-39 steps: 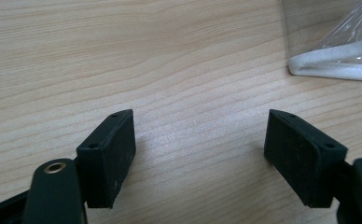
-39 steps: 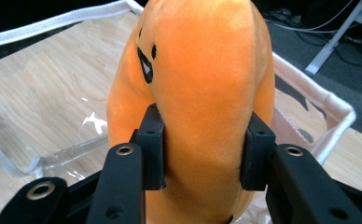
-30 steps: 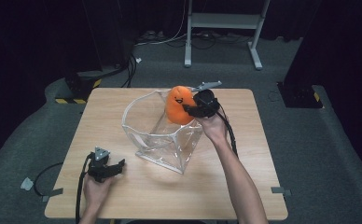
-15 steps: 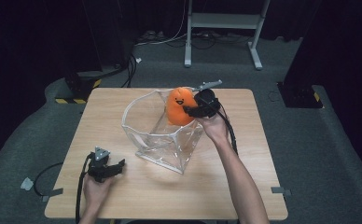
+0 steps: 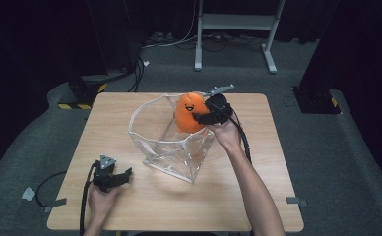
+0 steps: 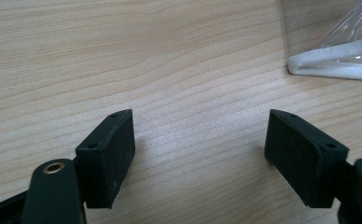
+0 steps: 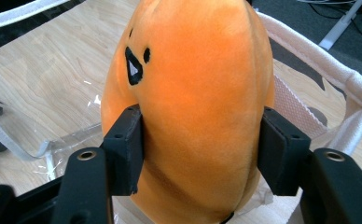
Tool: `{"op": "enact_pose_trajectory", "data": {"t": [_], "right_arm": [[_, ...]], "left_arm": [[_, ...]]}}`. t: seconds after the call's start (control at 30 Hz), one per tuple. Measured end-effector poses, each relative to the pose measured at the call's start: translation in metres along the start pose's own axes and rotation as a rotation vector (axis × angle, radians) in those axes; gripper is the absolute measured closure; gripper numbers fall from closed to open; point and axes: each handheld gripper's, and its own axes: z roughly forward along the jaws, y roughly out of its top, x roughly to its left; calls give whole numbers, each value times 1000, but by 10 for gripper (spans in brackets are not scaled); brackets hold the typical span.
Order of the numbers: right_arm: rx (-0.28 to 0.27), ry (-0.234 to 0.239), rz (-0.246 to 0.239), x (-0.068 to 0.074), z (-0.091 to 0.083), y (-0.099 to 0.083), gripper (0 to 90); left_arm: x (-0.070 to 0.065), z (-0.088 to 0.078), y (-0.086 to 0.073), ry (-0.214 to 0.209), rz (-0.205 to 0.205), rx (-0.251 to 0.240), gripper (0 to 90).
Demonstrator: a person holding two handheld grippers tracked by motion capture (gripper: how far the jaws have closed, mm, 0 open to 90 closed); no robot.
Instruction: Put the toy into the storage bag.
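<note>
An orange plush toy [image 5: 188, 112] with a small black face hangs over the far right part of a clear plastic bag [image 5: 167, 140] with a white rim. My right gripper [image 5: 201, 117] is shut on the toy, its two black jaws pressing into the plush toy's [image 7: 193, 107] sides in the right gripper view. My left gripper [image 5: 122, 176] rests low on the table's near left, open, its fingers [image 6: 108, 156] wide apart over bare wood. A corner of the bag's white rim [image 6: 333, 60] lies just ahead of it.
The light wooden table [image 5: 258, 196] has free room at the front and right. Beyond its far edge stand a white metal frame [image 5: 236, 22], cables on the grey floor and a black box with yellow stripes [image 5: 80, 93] at far left.
My right gripper has carried the orange toy slightly further over the bag's opening. The left gripper has stayed where it was.
</note>
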Motion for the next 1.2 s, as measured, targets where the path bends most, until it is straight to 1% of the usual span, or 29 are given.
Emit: {"op": "enact_pose_trajectory", "data": {"t": [0.33,0.43,0.57,0.7,0.77,0.83,0.97,1.2], "right_arm": [[-2,11,8,0,0,1,337],[-3,25,10,-1,-1,0,330],[0,35,11,-2,-2,-1,335],[-29,47,10,-2,-6,1,351],[-22,34,6,-1,-7,1,360],[-16,29,16,-3,-7,-1,362],[-34,28,20,-5,-10,-3,364],[-76,28,18,-5,-20,-4,369]], "left_arm": [[0,0,0,0,-1,0,244],[0,0,0,0,-1,0,245],[0,0,0,0,-1,0,244],[0,0,0,0,-4,-2,245],[0,0,0,0,-4,-2,245],[0,0,0,1,-4,-2,245],[-1,0,0,2,-5,-2,244],[0,0,0,2,-2,-1,245]]}}
